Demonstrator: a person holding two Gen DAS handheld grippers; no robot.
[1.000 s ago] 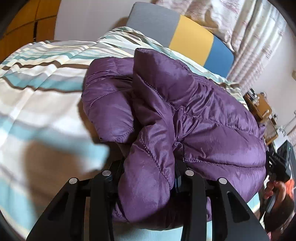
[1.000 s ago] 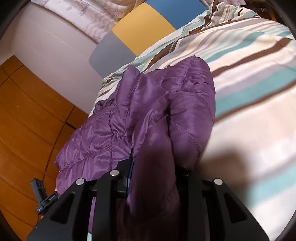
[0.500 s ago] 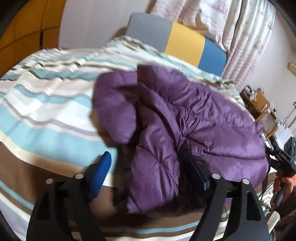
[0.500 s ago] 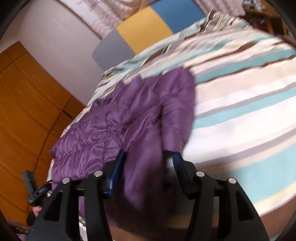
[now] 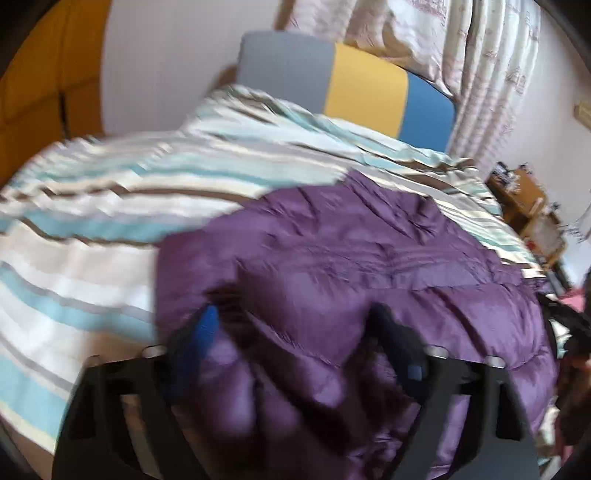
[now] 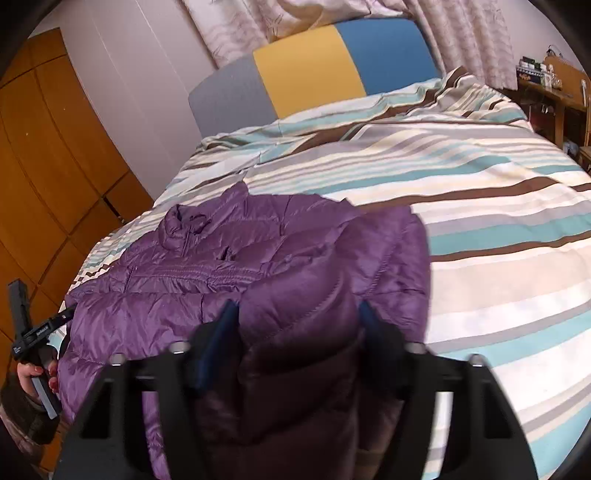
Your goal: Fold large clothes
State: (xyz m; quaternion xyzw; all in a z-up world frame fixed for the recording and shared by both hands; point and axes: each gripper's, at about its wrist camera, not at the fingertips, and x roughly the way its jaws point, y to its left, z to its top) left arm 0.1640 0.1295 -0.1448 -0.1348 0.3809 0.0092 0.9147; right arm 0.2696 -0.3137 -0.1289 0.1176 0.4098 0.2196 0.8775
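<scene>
A purple puffer jacket [image 6: 229, 258] lies spread on the striped bedcover [image 6: 480, 206], collar toward the headboard. It also fills the lower middle of the blurred left wrist view [image 5: 351, 266]. My left gripper [image 5: 295, 325] is open, its fingers wide on either side of a bulge of the jacket's near edge. My right gripper [image 6: 299, 314] is open too, with a folded-over part of the jacket lying loose between its fingers [image 6: 221, 328]. The left gripper and the hand holding it show at the left edge of the right wrist view [image 6: 33, 332].
A grey, yellow and blue headboard [image 6: 314, 74] stands at the bed's far end, with curtains [image 6: 461, 33] behind it. Wooden wardrobe doors [image 6: 44, 166] run along the left. A wooden desk with small items [image 6: 546, 88] stands at the right.
Both grippers opened and let go of the jacket, then drew back. The jacket dropped from a bunched, lifted shape to lying flatter on the bed.
</scene>
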